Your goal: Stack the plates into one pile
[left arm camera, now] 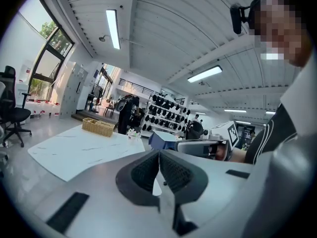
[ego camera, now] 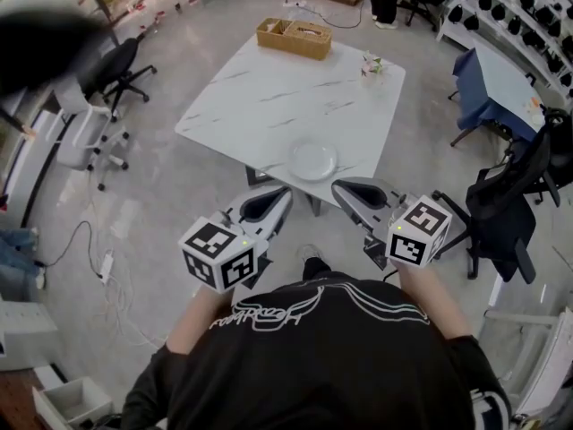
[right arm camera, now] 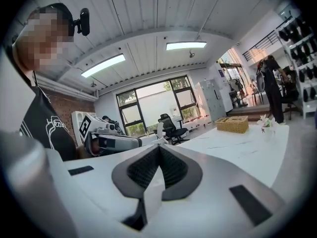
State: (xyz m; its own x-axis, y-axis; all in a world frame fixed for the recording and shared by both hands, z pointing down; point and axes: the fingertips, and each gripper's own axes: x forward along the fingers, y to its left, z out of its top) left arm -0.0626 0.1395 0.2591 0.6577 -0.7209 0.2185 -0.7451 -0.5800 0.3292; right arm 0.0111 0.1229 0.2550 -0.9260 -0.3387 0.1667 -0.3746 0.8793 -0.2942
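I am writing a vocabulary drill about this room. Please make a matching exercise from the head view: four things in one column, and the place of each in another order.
Things:
1. white plate
2. wicker basket
3. flowers
4. black office chair

Places:
A. on the floor, left of the table
B. at the table's near edge
C. at the table's far edge
D. by the table's right corner

Pairs: 1-B, 2-C, 3-D, 4-A
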